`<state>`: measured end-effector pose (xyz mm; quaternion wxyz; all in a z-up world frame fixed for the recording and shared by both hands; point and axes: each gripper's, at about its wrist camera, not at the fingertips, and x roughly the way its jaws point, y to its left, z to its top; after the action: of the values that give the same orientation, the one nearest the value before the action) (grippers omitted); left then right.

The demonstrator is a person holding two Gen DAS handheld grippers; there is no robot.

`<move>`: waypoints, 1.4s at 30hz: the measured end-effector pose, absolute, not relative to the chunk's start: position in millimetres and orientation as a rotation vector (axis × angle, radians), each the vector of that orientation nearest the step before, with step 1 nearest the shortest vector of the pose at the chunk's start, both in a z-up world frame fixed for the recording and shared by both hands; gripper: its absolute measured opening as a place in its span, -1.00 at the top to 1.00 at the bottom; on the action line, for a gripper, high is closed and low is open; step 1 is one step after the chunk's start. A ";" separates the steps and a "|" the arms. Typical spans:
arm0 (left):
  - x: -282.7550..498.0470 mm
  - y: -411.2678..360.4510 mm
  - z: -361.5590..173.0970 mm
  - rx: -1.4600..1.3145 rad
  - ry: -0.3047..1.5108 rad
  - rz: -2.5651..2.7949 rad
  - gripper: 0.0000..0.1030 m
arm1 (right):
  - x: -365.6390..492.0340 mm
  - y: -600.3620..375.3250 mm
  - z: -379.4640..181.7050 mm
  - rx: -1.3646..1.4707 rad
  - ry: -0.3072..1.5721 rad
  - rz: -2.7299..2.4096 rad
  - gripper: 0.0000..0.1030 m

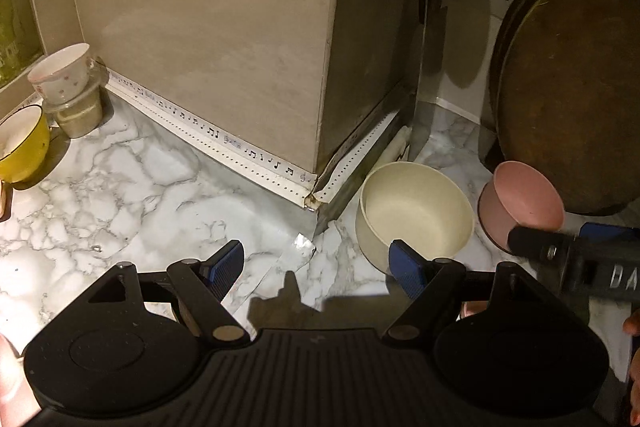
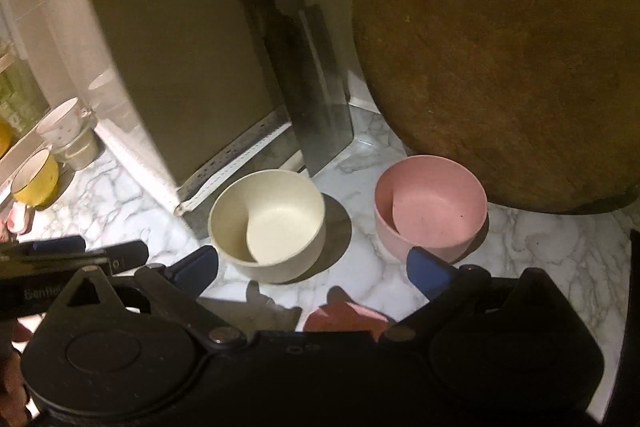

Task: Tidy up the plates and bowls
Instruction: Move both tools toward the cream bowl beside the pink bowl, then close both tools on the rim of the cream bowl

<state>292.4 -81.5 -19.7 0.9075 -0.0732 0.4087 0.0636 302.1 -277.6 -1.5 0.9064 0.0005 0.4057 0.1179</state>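
My left fingers (image 1: 320, 259) stand wide apart and grasp nothing; only the white marble-patterned worktop (image 1: 120, 187) shows between the blue pads. The right-hand pad (image 1: 408, 267) of that pair overlaps the near rim of the round cream plastic bowl (image 1: 416, 211) in the left wrist view, though I cannot tell whether it touches. My right fingers (image 2: 320, 267) are spread wide too, released and empty, with one pad near the cream bowl (image 2: 272, 223) and the other in front of the round pink plastic bowl (image 2: 432, 207).

Both bowls sit upright on the worktop, side by side but apart. The pink bowl (image 1: 520, 203) sits just in front of the big round brown wooden board (image 2: 500, 59) that leans upright behind it. The cream bowl lies to the left of that board, close to the corner of a beige tiled wall block (image 1: 220, 27). Far left of the board, beyond that block, a yellow cup (image 1: 22, 143) stands beside a white flowered cup (image 1: 62, 73) stacked on a clear jar (image 1: 78, 115).
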 end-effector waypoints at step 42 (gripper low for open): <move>369.3 -109.1 -75.4 -0.246 0.949 0.093 0.74 | 387.3 -267.2 -60.3 0.033 0.999 0.248 0.82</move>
<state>369.3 -109.1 -75.4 0.8813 -0.1181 0.4554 0.0447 387.3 -267.2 -60.3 0.8704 0.0158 0.4775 0.1186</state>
